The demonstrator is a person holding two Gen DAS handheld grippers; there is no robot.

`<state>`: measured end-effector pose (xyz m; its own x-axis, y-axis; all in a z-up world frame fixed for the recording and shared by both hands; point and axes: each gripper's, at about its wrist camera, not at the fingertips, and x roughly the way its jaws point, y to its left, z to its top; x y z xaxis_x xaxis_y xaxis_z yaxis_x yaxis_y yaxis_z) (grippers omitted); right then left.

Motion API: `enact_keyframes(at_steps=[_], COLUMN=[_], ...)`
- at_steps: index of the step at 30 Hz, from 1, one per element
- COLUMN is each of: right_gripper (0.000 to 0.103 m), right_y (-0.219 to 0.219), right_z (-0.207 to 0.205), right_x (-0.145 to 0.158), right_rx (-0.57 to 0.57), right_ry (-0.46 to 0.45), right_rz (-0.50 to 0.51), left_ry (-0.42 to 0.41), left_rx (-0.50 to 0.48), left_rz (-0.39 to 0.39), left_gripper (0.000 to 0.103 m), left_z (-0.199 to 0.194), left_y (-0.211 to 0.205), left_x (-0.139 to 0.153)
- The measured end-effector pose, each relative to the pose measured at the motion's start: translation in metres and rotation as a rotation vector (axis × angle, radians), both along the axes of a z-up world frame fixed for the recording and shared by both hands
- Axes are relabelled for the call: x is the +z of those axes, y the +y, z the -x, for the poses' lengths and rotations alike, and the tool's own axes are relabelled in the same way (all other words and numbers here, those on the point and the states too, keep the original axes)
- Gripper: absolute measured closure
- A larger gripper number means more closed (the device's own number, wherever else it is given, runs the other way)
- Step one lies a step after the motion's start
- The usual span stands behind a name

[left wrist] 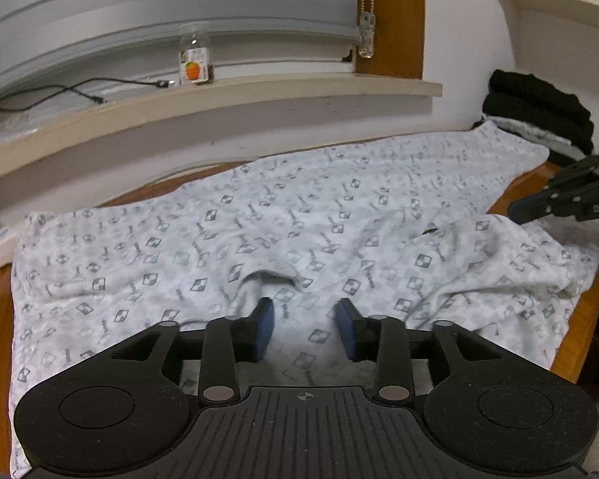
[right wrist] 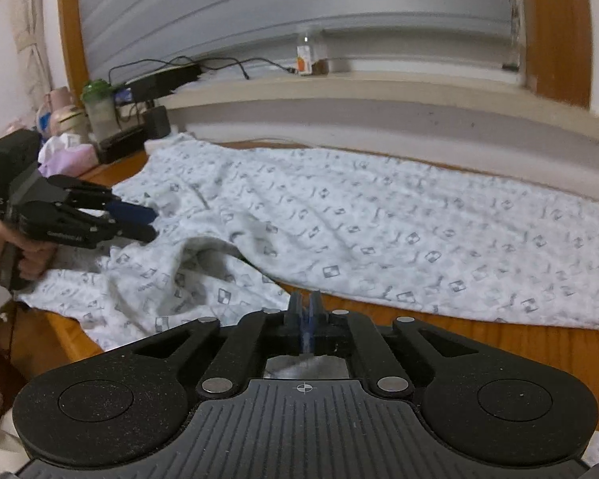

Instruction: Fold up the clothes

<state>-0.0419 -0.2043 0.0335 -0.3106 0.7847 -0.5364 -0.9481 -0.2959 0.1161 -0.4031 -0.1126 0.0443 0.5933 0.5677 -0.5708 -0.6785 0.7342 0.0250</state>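
— Well, do you see how the white patterned garment (left wrist: pixel 283 215) lies? It is spread over the wooden table (right wrist: pixel 479 343), along the wall under the window sill (left wrist: pixel 219 95), and one part near us is already turned over itself into a soft hump.

— Yes. And the left gripper (left wrist: pixel 304 325) hovers low over the near part of the cloth. Its jaws are spread, with printed fabric lying between the blue pads (left wrist: pixel 264 327) but not pressed by them. I think it is open so that it can take a new piece of the edge.

— Maybe. What about the right gripper (right wrist: pixel 304 319)?

— Its jaws are pressed together at the table's front edge, just before the border of the garment. Some pale cloth shows under its body, but I cannot tell if any cloth is pinched between the pads; they look closed on nothing.

— From the right wrist camera I see also the person's hand (right wrist: pixel 28 255) holding the left tool from below, like a pistol handle. That is why it points slightly down toward the fabric.

— The black folded clothes (left wrist: pixel 539 111) in the far corner seem a finished pile, put aside so they do not disturb. This garment, I judge, is only at its first fold.
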Motion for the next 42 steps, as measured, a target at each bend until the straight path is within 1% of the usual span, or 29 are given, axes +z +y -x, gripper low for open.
enact_keyframes(at_steps=[1,3,4,5,6,8,13,17,22,26,29,31,34,36,37,42], right_gripper=[0.095,0.095,0.092,0.087,0.085,0.08,0.074,0.067,0.066,0.066,0.063,0.061,0.061,0.061,0.061,0.061], right_y=[-0.005,-0.015,-0.019,-0.024,-0.026,-0.036,-0.066,-0.1,-0.146,-0.176,-0.191,-0.196,-0.196,-0.191,-0.187,-0.163], right_z=[0.001,0.005,0.009,0.013,0.017,0.023,0.0,-0.048,-0.122,-0.175,-0.208,-0.234,-0.269,-0.289,-0.296,-0.311], right_x=[0.002,0.006,0.007,0.007,0.008,0.006,0.002,0.003,0.003,0.0,-0.004,-0.009,-0.017,-0.021,-0.021,-0.028], right_rx=[-0.003,0.01,0.028,0.045,0.056,0.066,0.017,-0.121,-0.356,-0.533,-0.635,-0.699,-0.763,-0.788,-0.793,-0.757], right_ry=[-0.006,-0.007,-0.011,-0.015,-0.027,-0.061,-0.096,-0.101,-0.119,-0.141,-0.171,-0.164,-0.133,-0.096,-0.082,-0.037], right_rz=[-0.012,-0.026,-0.027,-0.029,-0.027,-0.029,-0.01,-0.004,-0.015,-0.028,-0.039,-0.039,-0.029,-0.02,-0.016,0.011], left_ry=[-0.006,-0.014,-0.019,-0.024,-0.031,-0.047,-0.053,-0.054,-0.005,0.038,0.089,0.114,0.129,0.129,0.128,0.103], left_rx=[-0.005,-0.013,-0.014,-0.016,-0.019,-0.031,-0.096,-0.177,-0.256,-0.321,-0.369,-0.395,-0.423,-0.425,-0.421,-0.387], left_rz=[-0.003,-0.019,-0.025,-0.031,-0.033,-0.036,-0.037,-0.049,-0.065,-0.043,-0.022,0.003,0.045,0.053,0.05,0.004], left_gripper=[0.055,0.054,0.054,0.054,0.053,0.047,0.046,0.046,0.046,0.046,0.047,0.048,0.054,0.057,0.058,0.058], left_z=[-0.003,-0.008,-0.011,-0.014,-0.018,-0.027,-0.065,-0.1,-0.151,-0.188,-0.21,-0.219,-0.224,-0.224,-0.224,-0.216], left_y=[-0.003,-0.009,-0.012,-0.016,-0.019,-0.025,-0.038,-0.048,-0.05,-0.051,-0.053,-0.054,-0.052,-0.051,-0.051,-0.057], left_x=[0.001,0.003,0.004,0.006,0.008,0.013,0.02,0.024,0.022,0.016,0.007,0.002,-0.004,-0.006,-0.006,0.002])
